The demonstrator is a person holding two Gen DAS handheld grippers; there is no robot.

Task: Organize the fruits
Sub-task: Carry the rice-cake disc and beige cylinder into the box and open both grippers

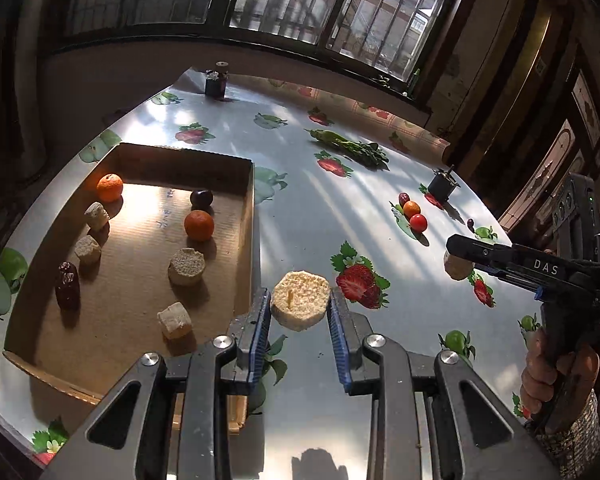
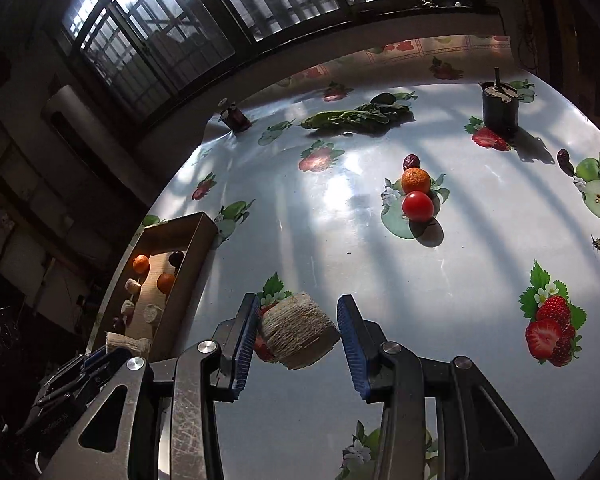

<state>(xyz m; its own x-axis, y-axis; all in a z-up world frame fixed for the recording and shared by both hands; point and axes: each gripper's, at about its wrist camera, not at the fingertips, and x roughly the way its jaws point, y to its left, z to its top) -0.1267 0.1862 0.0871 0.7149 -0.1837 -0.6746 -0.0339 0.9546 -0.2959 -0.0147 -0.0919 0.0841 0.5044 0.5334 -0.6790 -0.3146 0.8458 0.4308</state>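
Observation:
My left gripper (image 1: 299, 304) is shut on a round pale corn slice (image 1: 299, 300), held just right of the cardboard box (image 1: 249, 216). The box holds two oranges (image 1: 199, 225), a dark plum (image 1: 201, 198), a date (image 1: 67, 286) and several pale chunks (image 1: 187, 266). My right gripper (image 2: 298, 326) brackets a ribbed pale chunk (image 2: 298, 330); its left pad touches it and a small gap shows at the right pad. The right gripper also shows in the left wrist view (image 1: 460, 258), around the chunk (image 1: 457, 267). An orange (image 2: 415, 180), a red tomato (image 2: 418, 206) and a date (image 2: 411, 161) lie mid-table.
The round table wears a glossy fruit-print cloth (image 2: 340, 240). Leafy greens (image 2: 356, 116) lie at the far side. A dark pot (image 2: 500, 106) stands far right, with a small dark fruit (image 2: 563, 157) near it. A small dark jar (image 2: 234, 117) stands at the back edge.

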